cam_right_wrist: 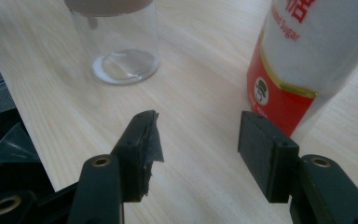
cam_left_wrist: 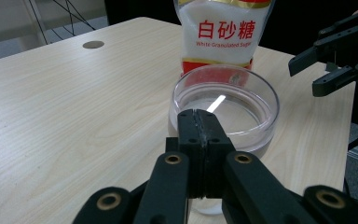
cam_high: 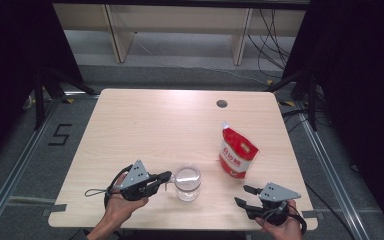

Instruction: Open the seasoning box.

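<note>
Jaws of two grippers, left gripper (cam_high: 166, 176) closed, right gripper (cam_high: 244, 195) apart; one glass (cam_high: 187, 182), one sugar bag (cam_high: 236, 153).

Light wood bench (cam_high: 145, 130), rounded corners, round grommet hole (cam_high: 222, 104) near far edge. Grey floor (cam_high: 190, 75) around it; a black "5" marking (cam_high: 60, 134) at left. Metal rails (cam_high: 17, 167) run along both sides. Black curtains (cam_high: 10, 55) left and right. Pale shelving unit (cam_high: 180, 25) beyond, loose cables (cam_high: 272, 35) trailing at right. Even overhead light.
</note>
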### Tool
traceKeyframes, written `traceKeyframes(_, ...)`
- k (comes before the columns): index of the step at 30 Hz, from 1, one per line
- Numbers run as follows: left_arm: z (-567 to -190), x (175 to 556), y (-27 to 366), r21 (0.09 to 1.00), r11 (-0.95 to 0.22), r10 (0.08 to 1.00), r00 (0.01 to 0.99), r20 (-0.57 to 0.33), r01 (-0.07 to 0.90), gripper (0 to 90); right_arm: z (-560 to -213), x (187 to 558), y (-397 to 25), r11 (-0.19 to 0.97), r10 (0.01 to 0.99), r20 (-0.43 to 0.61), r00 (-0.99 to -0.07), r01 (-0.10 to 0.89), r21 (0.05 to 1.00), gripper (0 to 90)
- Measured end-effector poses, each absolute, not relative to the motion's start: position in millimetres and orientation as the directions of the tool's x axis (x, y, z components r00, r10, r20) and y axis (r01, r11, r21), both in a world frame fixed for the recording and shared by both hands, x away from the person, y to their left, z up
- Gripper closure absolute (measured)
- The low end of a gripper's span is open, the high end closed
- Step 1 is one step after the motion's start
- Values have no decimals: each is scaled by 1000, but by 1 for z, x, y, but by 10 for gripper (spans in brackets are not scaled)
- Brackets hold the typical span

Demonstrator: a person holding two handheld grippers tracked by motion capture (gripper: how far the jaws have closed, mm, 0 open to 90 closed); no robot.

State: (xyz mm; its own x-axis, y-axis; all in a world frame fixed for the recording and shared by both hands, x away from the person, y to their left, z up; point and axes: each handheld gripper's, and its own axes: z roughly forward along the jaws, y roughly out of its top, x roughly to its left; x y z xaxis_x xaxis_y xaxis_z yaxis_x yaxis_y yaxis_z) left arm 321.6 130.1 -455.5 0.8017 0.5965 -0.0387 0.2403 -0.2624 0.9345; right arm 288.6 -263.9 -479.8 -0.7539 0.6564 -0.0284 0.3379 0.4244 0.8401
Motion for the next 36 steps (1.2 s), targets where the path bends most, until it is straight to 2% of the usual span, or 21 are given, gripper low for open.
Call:
traceKeyframes(1, -456, 322, 130, 935, -264, 594, 804, -36, 237, 888, -479, 288, -261, 410, 655, -5, -756, 349, 843, 518)
traceKeyframes(7, -457, 322, 131, 937, -242, 595, 802, -62, 252, 885, -476, 289, -251, 426, 650, -44, -759, 315, 848, 573)
traceKeyframes(13, -458, 321, 132, 936, -248, 597, 800, -56, 251, 883, -474, 289, -236, 450, 611, -60, -789, 284, 847, 708)
traceKeyframes(18, -458, 321, 132, 935, -249, 598, 799, -55, 251, 883, -470, 293, -219, 454, 569, -96, -817, 214, 865, 798)
traceKeyframes(26, -458, 322, 132, 938, -254, 588, 808, -43, 234, 885, -468, 301, -196, 446, 542, -117, -832, 166, 880, 872)
traceKeyframes(28, -459, 321, 131, 938, -239, 595, 802, -64, 252, 887, -467, 303, -190, 444, 531, -120, -839, 154, 883, 892)
traceKeyframes(36, -459, 321, 131, 939, -241, 593, 803, -58, 246, 889, -462, 309, -174, 420, 523, -131, -842, 121, 899, 900)
